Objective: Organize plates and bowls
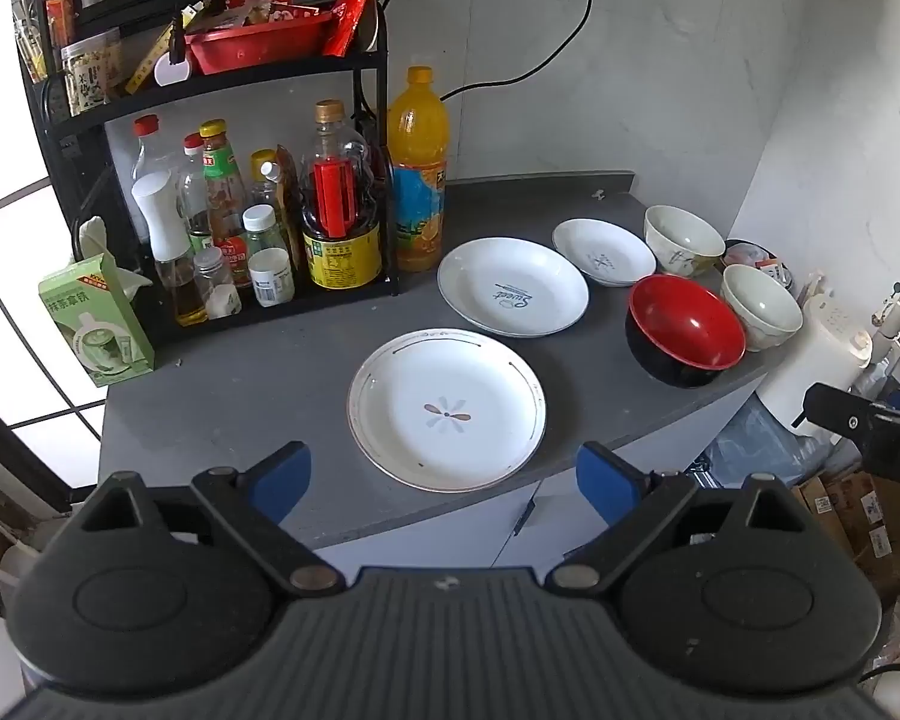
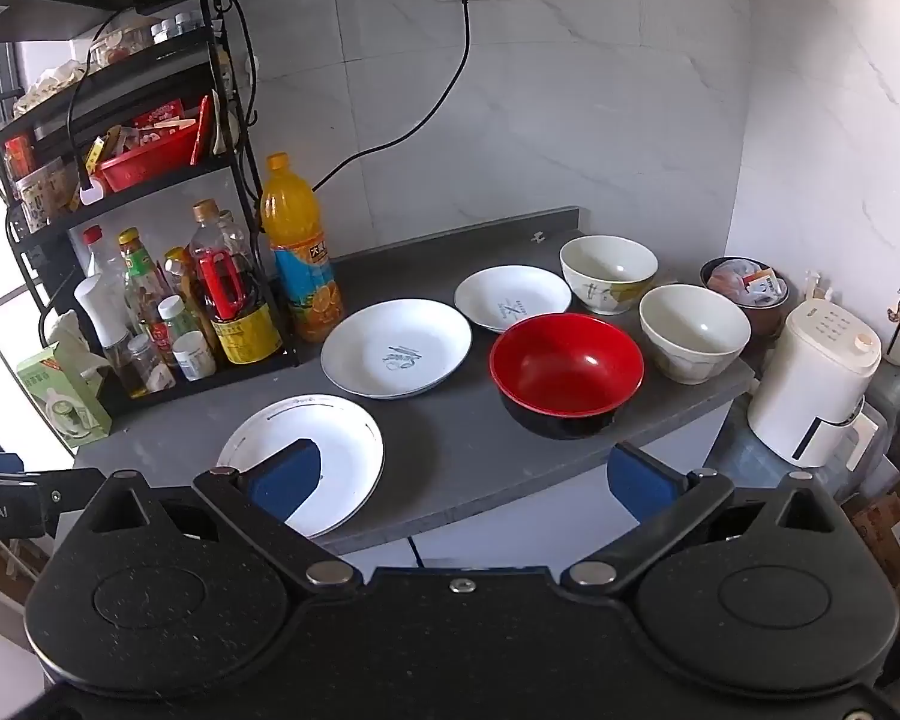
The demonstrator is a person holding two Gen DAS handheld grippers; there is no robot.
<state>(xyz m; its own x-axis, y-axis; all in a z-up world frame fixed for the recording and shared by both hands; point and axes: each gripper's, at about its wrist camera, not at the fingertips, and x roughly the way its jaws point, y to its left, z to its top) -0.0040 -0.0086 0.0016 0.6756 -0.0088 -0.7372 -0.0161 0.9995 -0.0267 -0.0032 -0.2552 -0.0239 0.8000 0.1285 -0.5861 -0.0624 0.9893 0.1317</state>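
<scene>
Both tongs [image 1: 444,474] [image 2: 462,480] wide apart, empty

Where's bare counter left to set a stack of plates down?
The widest bare patch of counter lies between the green box and the flower plate, in front of the bottle rack. A narrower strip runs in front of the red bowl. The right end, around the white bowls, is crowded.

plates [image 1: 447,409] left, bowls [image 1: 684,330] right, on counter [image 1: 240,396]

grey counter [image 2: 450,456] with three white plates [image 2: 396,348], three bowls [image 2: 567,372], juice bottle [image 2: 300,252], bottle rack [image 2: 150,276]
</scene>
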